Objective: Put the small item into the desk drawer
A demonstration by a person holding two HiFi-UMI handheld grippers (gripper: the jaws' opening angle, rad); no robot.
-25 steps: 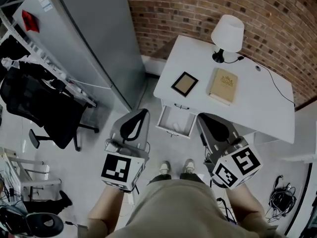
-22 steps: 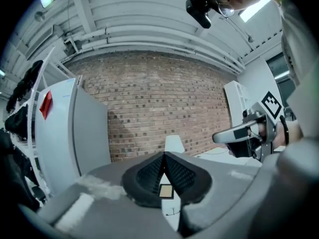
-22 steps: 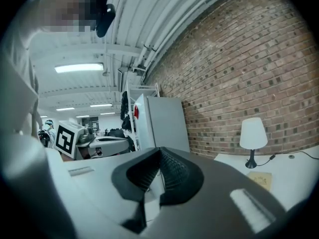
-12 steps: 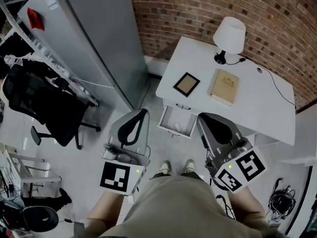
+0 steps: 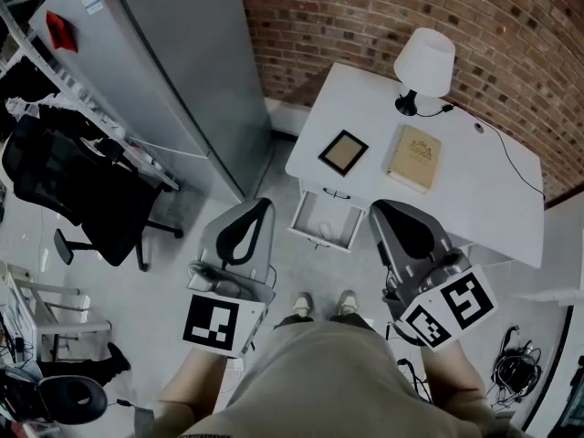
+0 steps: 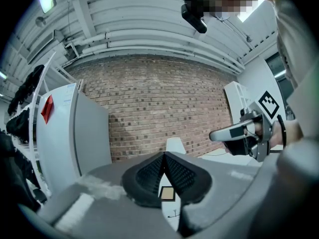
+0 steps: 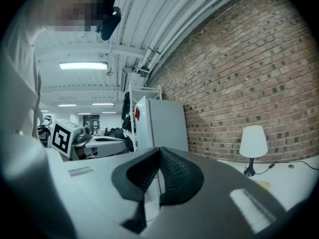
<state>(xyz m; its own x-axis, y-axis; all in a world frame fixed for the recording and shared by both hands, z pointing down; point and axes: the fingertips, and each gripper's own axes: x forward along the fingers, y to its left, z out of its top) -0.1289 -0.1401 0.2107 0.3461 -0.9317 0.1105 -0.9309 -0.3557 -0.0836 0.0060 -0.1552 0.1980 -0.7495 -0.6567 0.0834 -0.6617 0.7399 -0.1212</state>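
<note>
Both my tools are clenched and empty. The left gripper (image 6: 163, 156) has its ribbed pads pressed together with nothing between them, and the right gripper (image 7: 159, 151) is shut in the same way. Both hang in front of the desk drawer (image 5: 298, 212), one at each side of it and a little apart from it.

The drawer is pulled out from the white desk (image 5: 456, 190). Inside it, close to the front wall, I see one small pale item (image 5: 321, 236), which I take for the task's thing. So I judge that it is already in its place.

It is too small here to tell its shape, so I cannot say which way it points or where its long axis runs. From its size I expect it to be light and easy to push away. I would take it across its narrow side, with a gentle squeeze.
</note>
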